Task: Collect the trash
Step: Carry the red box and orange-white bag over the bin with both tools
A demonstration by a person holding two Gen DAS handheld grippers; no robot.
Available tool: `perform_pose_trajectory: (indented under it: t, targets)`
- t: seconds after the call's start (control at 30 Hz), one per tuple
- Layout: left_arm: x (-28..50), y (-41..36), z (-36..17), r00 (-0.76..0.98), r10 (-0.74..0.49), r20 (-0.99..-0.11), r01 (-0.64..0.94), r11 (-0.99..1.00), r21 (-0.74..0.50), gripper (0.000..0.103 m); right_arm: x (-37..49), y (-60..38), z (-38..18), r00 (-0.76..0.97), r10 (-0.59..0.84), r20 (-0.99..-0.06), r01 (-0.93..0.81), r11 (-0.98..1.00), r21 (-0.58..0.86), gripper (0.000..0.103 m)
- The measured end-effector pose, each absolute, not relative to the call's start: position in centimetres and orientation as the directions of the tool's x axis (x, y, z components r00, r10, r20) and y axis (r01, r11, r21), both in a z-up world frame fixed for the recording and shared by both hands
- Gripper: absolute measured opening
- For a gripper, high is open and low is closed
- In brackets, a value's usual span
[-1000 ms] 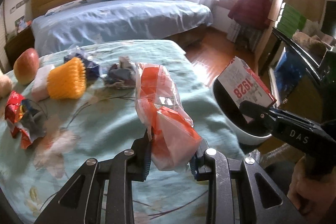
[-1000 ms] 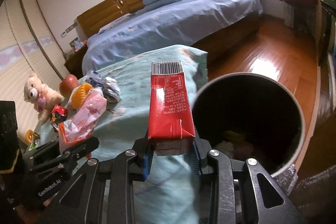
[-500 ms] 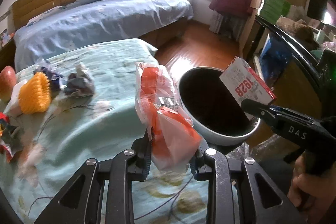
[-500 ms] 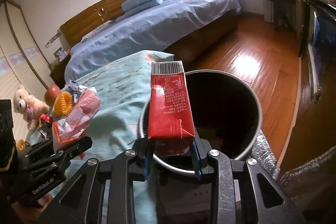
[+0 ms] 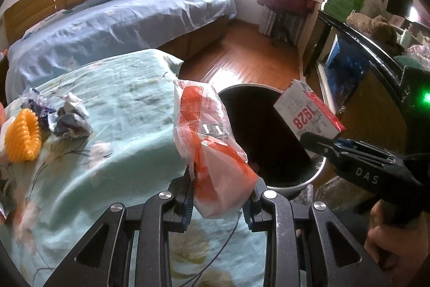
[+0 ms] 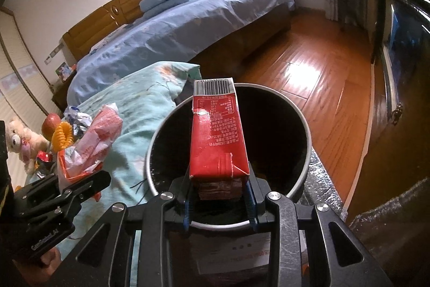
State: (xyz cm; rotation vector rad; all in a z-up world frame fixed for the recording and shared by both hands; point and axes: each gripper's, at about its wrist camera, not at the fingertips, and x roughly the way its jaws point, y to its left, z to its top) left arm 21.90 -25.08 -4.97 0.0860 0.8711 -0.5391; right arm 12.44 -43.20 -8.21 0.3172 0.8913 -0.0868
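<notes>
My left gripper (image 5: 219,202) is shut on a crumpled orange-and-clear plastic bag (image 5: 212,147), held above the table's right edge beside the round black trash bin (image 5: 295,182). My right gripper (image 6: 219,202) is shut on a red carton (image 6: 217,136), which hangs over the mouth of the bin (image 6: 303,123). The carton also shows in the left wrist view (image 5: 309,112), over the bin's far side, with the right gripper (image 5: 317,143) below it. The bag also shows in the right wrist view (image 6: 91,141).
A table with a green floral cloth (image 5: 113,152) carries a crumpled wrapper (image 5: 71,120) and an orange spiky ring (image 5: 22,136). An apple (image 6: 49,123) and a teddy bear (image 6: 18,136) lie at the far left. A blue bed (image 5: 113,23) stands behind. A wood floor (image 6: 317,77) spreads to the right.
Both grippers have moved right toward the bin. The carton now hangs over the bin's mouth, and the bag has come up beside the bin's rim.
</notes>
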Motion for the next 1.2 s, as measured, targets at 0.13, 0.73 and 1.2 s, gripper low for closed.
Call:
perform_pose_trajectory:
  t: [0.13, 0.73, 1.2]
  targets:
    - [22.4, -25.9, -5.1, 0.516, -0.415, -0.749, 0.491, 0.860, -0.139, 0.028, 12.9, -43.6, -8.4, 0.622, 0.055, -0.781, 0.211, 0.949, 0.234, 0.031]
    - [23.8, -28.7, -5.5, 0.497, -0.416, -0.762, 0.511, 0.850, -0.130, 0.028, 14.0, -44.9, -9.2, 0.593, 0.052, -0.804, 0.228, 0.946, 0.229, 0.031]
    - [24.2, -29.8, -5.7, 0.496, -0.413, -0.764, 0.515, 0.848, -0.124, 0.029, 14.7, -45.6, -9.4, 0.581, 0.053, -0.812, 0.238, 0.943, 0.232, 0.031]
